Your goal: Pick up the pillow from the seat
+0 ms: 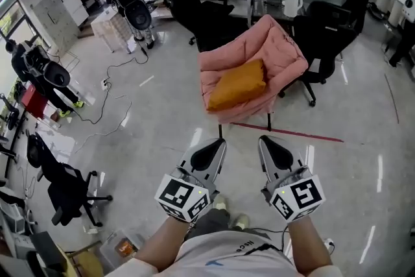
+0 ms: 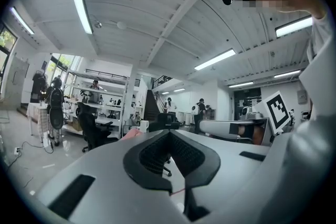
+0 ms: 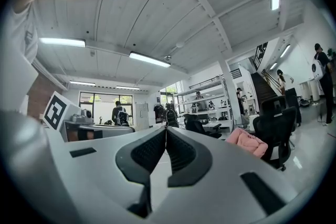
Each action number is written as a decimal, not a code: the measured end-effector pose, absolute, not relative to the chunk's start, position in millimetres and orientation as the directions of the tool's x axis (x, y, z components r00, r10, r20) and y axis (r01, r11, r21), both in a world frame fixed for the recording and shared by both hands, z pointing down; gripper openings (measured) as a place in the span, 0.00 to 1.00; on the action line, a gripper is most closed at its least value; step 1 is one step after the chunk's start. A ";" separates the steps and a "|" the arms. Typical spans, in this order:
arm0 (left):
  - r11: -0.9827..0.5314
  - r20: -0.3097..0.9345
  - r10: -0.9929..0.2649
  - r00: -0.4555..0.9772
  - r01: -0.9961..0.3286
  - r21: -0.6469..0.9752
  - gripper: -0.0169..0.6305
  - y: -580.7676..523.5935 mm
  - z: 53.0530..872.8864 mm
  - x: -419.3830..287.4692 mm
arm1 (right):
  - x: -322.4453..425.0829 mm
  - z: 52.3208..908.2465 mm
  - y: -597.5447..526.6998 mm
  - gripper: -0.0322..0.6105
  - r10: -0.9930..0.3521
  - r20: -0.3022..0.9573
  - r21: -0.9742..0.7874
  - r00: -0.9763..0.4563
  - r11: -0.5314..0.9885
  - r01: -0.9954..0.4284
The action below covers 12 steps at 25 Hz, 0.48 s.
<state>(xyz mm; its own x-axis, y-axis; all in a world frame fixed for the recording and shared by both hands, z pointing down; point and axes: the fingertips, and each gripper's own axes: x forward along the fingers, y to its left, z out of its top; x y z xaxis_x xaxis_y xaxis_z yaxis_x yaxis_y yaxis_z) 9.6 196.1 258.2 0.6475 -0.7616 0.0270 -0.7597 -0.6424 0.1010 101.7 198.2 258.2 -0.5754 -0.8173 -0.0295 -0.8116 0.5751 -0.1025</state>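
A plump, mustard-orange rectangular pillow (image 1: 237, 85) lies on the seat of a soft, quilted pink chair (image 1: 280, 48) standing on a glossy grey floor (image 1: 162, 133). Well short of it, the left gripper (image 1: 216, 144) and right gripper (image 1: 267, 141) each have their ribbed black jaws pressed together on nothing.

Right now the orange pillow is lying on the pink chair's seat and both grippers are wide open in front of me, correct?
Not quite: the left gripper and right gripper are shut, jaws together with nothing between them, as each gripper view shows. The orange pillow does lie on the seat of the pink chair, grippers in front of you.
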 end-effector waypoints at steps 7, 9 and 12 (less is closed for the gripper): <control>-0.637 0.047 -0.762 0.646 -0.761 0.120 0.04 146.2 282.5 5.0 | 93.4 277.6 150.9 0.07 -0.814 0.009 -0.088 -0.580 0.578 -0.812; -0.643 0.053 -0.756 0.652 -0.756 0.118 0.04 126.7 287.8 4.8 | 91.8 282.0 132.1 0.07 -0.818 0.021 -0.082 -0.574 0.571 -0.817; -0.648 0.056 -0.753 0.656 -0.754 0.109 0.04 92.4 295.2 2.2 | 88.4 290.4 99.0 0.07 -0.823 0.043 -0.080 -0.567 0.563 -0.823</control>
<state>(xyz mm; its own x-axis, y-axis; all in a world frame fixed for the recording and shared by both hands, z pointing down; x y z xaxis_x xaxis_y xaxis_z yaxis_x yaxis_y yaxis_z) 2.2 92.4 295.2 0.6557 -0.7529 0.0564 -0.7537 -0.6482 0.1086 88.4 99.0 290.4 -0.5669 -0.8227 0.0434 -0.8228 0.5627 -0.0804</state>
